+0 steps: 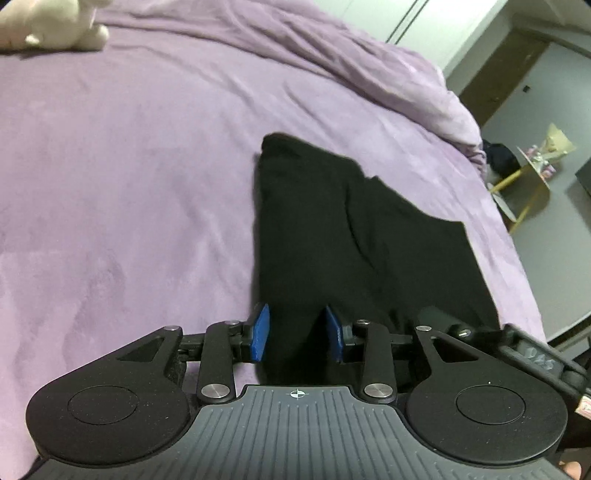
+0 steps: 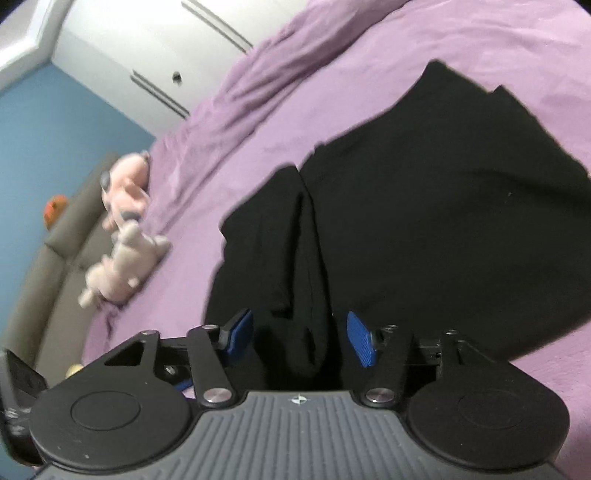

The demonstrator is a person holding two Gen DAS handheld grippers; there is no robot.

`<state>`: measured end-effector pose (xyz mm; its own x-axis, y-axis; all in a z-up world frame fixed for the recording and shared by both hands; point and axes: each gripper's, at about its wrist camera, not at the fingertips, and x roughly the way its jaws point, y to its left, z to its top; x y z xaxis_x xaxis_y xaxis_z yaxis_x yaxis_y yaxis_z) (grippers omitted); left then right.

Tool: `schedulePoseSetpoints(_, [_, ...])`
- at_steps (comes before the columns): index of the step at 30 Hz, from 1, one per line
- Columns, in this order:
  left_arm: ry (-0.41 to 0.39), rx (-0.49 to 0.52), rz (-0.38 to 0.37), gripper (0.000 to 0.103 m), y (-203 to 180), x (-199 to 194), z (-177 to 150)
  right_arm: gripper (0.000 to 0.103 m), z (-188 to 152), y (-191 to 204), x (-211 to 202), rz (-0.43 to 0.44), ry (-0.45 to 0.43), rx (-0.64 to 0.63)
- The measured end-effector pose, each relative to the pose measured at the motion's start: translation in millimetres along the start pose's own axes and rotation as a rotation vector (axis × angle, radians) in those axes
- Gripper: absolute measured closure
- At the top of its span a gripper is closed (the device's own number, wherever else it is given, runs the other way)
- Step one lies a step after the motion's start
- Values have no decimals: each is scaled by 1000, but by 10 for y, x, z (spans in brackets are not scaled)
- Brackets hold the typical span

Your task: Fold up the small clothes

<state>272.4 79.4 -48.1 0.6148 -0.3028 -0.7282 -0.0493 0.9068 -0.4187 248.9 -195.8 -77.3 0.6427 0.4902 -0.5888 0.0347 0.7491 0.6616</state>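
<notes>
The left gripper (image 1: 297, 334) has its blue fingers (image 1: 261, 332) partly apart; a fold of the black garment (image 1: 332, 229) lies between them, but the pads do not press on it; a gap shows on each side. The right gripper (image 2: 299, 338) has its fingers (image 2: 360, 339) wider apart; a bunched ridge of the black garment (image 2: 424, 206) runs between them, and the pads stand free of the cloth also.

The surface is a bed with a purple cover (image 1: 129, 166), a little wrinkled; a crumpled purple duvet (image 1: 369, 66) lies along the far edge. A pale plush toy (image 1: 55, 26) rests on the cover in the far corner of the left wrist view; in the right wrist view it is blurred, near a grey headboard (image 2: 55, 240) and a blue wall (image 2: 55, 140). White wardrobe doors (image 2: 147, 55) stand behind the bed; a small yellow-legged table (image 1: 528, 184) is on the floor beside it.

The garment lies spread on the cover, in front of both grippers; its near edge reaches in between both pairs of fingers.
</notes>
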Motion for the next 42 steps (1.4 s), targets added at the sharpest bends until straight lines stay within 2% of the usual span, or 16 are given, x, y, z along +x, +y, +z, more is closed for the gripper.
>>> schedulePoseSetpoints(2, [-11, 15, 2, 62, 20, -50, -4, 64, -26, 63, 25, -4, -3, -43])
schedulePoseSetpoints(3, [-12, 16, 1, 62, 3, -72, -21, 81, -28, 96, 45, -3, 7, -61])
schedulePoseSetpoints(6, [-1, 5, 6, 61, 11, -28, 9, 90, -35, 131, 80, -4, 29, -76])
schedulePoseSetpoints(7, [0, 5, 8, 61, 10, -44, 12, 91, -29, 97, 58, 32, 29, -49])
schedulePoseSetpoints(9, [-6, 11, 13, 62, -34, 28, 121, 91, -20, -26, 24, 112, 36, 33])
schedulePoseSetpoints(12, [-6, 9, 4, 59, -20, 69, 144, 91, -44, -70, 83, 3, 64, -38])
schedulePoseSetpoints(14, [9, -9, -3, 59, -1, 89, 143, 90, -32, -46, 74, 12, 64, -65])
schedulePoseSetpoints(17, [-6, -18, -29, 60, 44, 30, 167, 80, 76, -50, 19, 40, 36, -58])
schedulePoseSetpoints(19, [-21, -49, -44, 60, 111, -19, 206, 70, 199, -129, 45, 58, 38, -1])
schedulePoseSetpoints(23, [-33, -81, -4, 60, 194, 38, 286, 66, 408, -218, 255, 91, 72, 74])
schedulePoseSetpoints(29, [-12, -124, -57, 59, 197, 297, 327, 66, 460, -56, 578, 95, 129, 7])
schedulePoseSetpoints(32, [-7, -144, -62, 56, 202, 361, 338, 70, 478, 23, 665, 88, 130, -20])
schedulePoseSetpoints(34, [-5, -147, -66, 56, 205, 370, 336, 93, 476, 74, 686, 67, 122, -49])
schedulePoseSetpoints(38, [-24, -134, -85, 57, 192, 281, 328, 96, 429, 254, 577, -15, 57, -180])
schedulePoseSetpoints(40, [-50, -116, -91, 57, 184, 244, 325, 96, 451, 219, 503, -25, 42, -144])
schedulePoseSetpoints(42, [-49, -102, -58, 56, 170, 280, 332, 96, 445, 158, 500, -55, 52, -127])
